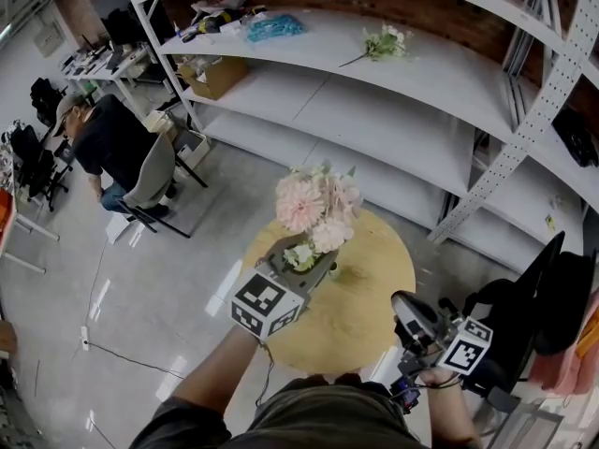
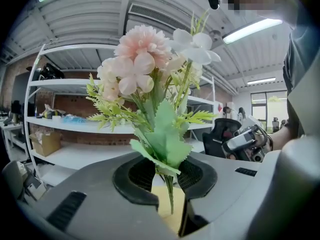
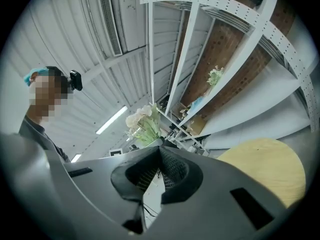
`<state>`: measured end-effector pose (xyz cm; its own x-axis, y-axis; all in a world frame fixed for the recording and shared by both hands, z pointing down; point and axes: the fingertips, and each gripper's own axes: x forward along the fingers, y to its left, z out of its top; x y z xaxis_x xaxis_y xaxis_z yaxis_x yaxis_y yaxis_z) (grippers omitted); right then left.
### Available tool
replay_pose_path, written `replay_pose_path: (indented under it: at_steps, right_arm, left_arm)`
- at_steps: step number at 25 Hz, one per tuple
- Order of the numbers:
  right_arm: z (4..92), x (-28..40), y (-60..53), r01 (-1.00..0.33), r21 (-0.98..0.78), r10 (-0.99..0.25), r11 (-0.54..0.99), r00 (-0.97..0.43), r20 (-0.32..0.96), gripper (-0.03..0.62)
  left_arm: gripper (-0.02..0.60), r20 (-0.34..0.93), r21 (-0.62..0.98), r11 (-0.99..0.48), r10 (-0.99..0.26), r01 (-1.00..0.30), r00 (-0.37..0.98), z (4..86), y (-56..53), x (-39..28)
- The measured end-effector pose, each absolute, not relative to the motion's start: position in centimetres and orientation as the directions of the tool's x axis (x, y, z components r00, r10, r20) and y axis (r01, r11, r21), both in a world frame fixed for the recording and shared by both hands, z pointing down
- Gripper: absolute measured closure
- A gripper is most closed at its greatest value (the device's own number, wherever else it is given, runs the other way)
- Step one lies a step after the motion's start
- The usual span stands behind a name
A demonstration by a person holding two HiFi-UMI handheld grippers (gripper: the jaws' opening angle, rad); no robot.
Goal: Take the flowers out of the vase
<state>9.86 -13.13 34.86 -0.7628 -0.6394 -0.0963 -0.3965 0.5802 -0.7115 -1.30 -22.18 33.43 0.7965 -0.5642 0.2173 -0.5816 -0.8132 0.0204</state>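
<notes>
A bunch of pale pink and white artificial flowers [image 1: 316, 209] with green leaves is held up over the round wooden table [image 1: 370, 293]. My left gripper [image 1: 304, 255] is shut on its stems just under the leaves. In the left gripper view the flowers [image 2: 150, 69] rise straight up from between the pads of my left gripper [image 2: 167, 176], and the thin stems hang below them. My right gripper [image 1: 412, 311] hovers at the table's near right edge, apart from the flowers. In the right gripper view my right gripper [image 3: 160, 156] is shut with nothing in it. No vase shows in any view.
White shelving [image 1: 374, 110] runs behind the table, with another flower sprig [image 1: 384, 43] and a cardboard box [image 1: 215, 75] on it. A person sits on a chair [image 1: 112, 143] at the far left. A black office chair [image 1: 529, 311] stands close at the right.
</notes>
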Motion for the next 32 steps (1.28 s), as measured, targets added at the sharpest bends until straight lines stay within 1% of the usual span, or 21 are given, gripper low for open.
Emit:
replay_pose_path:
  at_steps: [13, 32]
  right_arm:
    - [34.3, 9.4, -12.1, -0.408, -0.688, -0.622, 0.601, -0.779, -0.081, 0.579]
    - [35.1, 9.4, -12.4, -0.414, -0.688, -0.602, 0.596, -0.797, -0.041, 0.579]
  left_arm:
    - [0.492, 0.196, 0.023, -0.811, -0.57, -0.585, 0.798, 31.6, -21.1, -1.0]
    - [0.494, 0.214, 0.03, -0.799, -0.581, -0.6, 0.785, 32.8, -21.8, -1.4]
